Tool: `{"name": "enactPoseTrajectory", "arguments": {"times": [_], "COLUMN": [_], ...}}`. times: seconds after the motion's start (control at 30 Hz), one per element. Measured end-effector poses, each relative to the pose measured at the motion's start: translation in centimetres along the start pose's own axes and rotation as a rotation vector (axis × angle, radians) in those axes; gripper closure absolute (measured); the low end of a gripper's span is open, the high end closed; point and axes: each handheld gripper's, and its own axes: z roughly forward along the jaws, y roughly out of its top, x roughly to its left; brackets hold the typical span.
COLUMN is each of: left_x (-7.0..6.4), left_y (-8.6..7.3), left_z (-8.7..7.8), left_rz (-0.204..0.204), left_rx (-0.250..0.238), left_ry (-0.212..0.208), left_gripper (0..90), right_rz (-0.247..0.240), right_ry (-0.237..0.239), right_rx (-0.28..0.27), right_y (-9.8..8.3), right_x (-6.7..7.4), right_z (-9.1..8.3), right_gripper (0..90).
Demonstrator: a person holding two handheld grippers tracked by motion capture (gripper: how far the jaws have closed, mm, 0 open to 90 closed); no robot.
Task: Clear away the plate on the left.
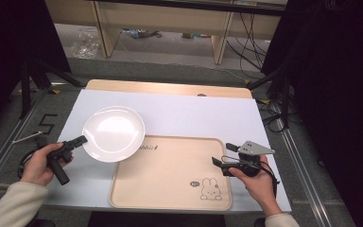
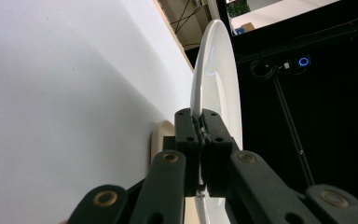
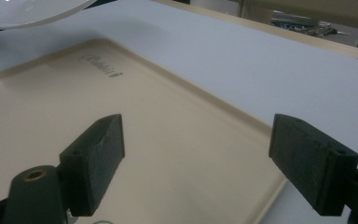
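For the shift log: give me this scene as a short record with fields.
left gripper: shut on the rim of the plate, fingers pinching its edge
plate: white, empty, held lifted, partly over the tray's far left corner
right gripper: open, nothing between its fingers, over the tray's right side
tray: beige, rabbit drawing near its right front corner, flat on the white sheet
sheet: white, covers the tabletop
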Motion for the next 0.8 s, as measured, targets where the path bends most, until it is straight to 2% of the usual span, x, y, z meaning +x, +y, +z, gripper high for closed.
{"name": "enactPoseTrajectory", "arguments": {"times": [0.8], "left_x": [-0.46], "left_y": [-0.47], "left_z": [0.47], "left_rz": [0.008], "left_rx": [0.017], "left_ry": [-0.005], "left_gripper": [86.4], "right_rz": [0.001], "right_ry": [0.000], "right_rx": [-0.004], "right_y": [-0.01], "right_x": [-0.01], "right_z": [0.03], "right_gripper": [19.0]}}
